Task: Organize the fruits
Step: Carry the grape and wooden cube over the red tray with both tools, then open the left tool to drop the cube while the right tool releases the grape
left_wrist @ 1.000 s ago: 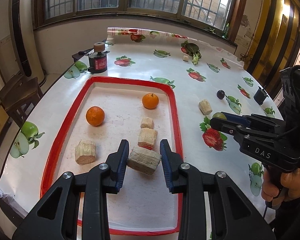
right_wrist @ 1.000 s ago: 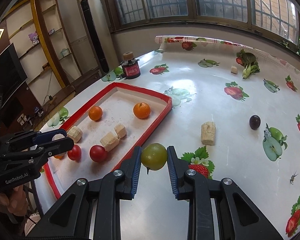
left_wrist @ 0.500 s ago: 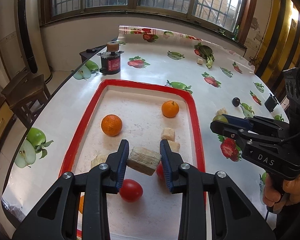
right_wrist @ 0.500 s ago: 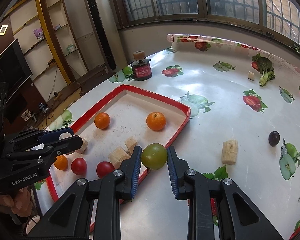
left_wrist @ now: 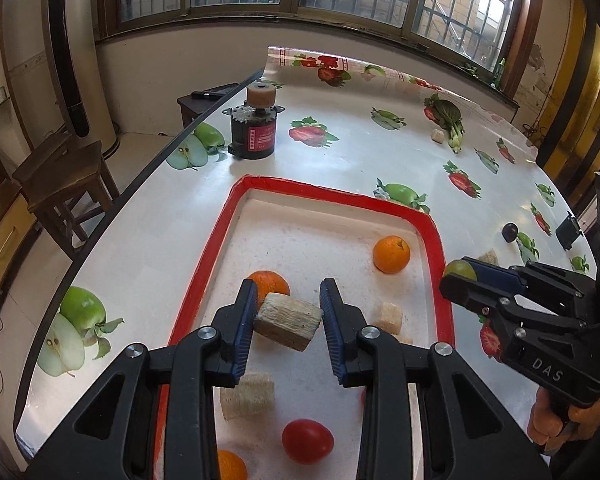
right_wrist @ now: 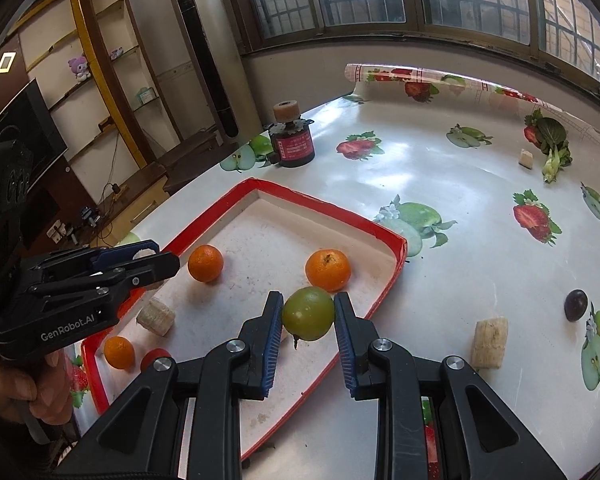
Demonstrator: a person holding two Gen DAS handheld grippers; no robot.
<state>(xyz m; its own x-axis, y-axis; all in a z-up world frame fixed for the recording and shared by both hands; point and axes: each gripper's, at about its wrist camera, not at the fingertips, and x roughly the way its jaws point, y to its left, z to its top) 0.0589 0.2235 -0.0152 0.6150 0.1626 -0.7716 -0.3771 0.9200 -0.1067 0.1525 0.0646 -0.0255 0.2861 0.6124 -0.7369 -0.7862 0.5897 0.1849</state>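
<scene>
We find the left gripper (left_wrist: 288, 312) clamped on a pale, fibrous cut block (left_wrist: 289, 321), held at centre frame above the red-rimmed white tray (left_wrist: 332, 194). The right gripper (right_wrist: 308, 318) is clamped on a round green fruit (right_wrist: 309, 313), held over the tray's right rim at lower centre. In the tray we note two oranges (right_wrist: 327, 270), a red tomato (left_wrist: 307, 441) and further pale blocks (left_wrist: 247, 397). A dark plum (right_wrist: 575, 305) lies on the fruit-print tablecloth (right_wrist: 460, 184) at right.
</scene>
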